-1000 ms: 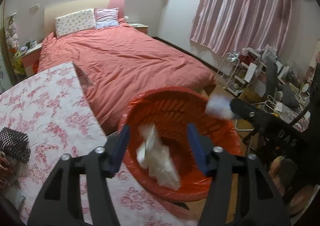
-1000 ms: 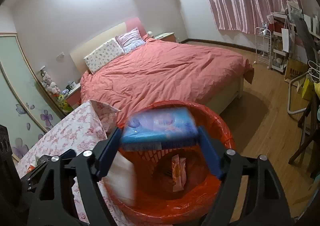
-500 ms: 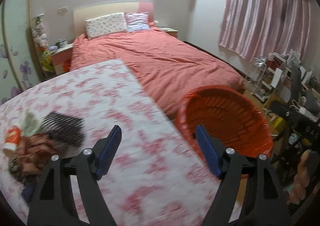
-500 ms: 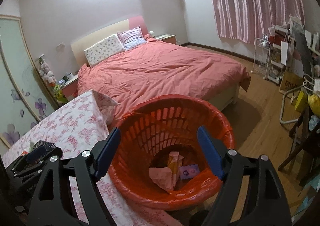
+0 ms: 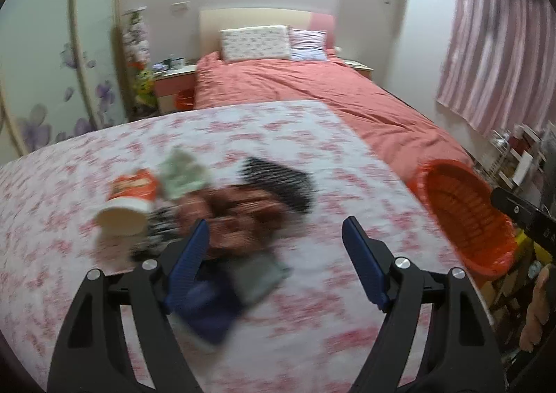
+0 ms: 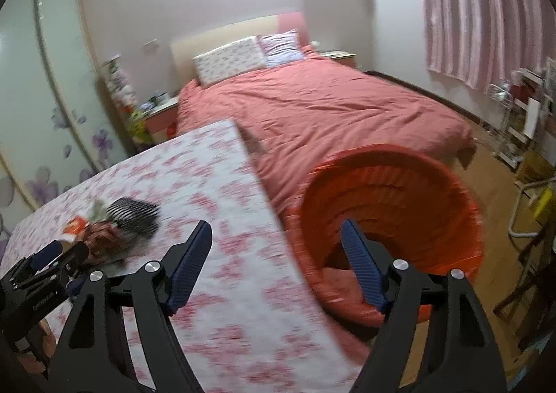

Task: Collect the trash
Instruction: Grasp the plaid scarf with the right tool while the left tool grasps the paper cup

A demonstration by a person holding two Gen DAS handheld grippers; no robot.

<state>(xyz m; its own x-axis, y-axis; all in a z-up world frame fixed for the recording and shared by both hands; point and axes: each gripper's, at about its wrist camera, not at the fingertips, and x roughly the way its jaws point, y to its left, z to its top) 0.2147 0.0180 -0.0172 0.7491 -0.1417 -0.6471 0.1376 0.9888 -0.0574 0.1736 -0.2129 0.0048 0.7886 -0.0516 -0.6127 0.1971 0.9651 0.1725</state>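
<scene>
Both loads now dropped in the orange bin point(image 6: 392, 205) right of the table point(image 5: 312, 136), the left gripper point(image 5: 274, 262) and right gripper point(image 6: 276, 262), wide open and empty, have swung back toward the remaining trash pile point(image 5: 208, 212) at the table's left.

Trash pile point(image 5: 222, 215) motion-blurred, items perhaps wrappers; basket point(image 6: 392, 215) bottom hidden.

The left gripper point(image 5: 276, 259) now hangs over the trash pile point(image 5: 222, 215) on the table point(image 5: 347, 341), the orange basket point(image 5: 465, 219) off at 3 o'clock. The right gripper point(image 6: 276, 261), emptied of its blue packet, swings toward 9 o'clock.
</scene>
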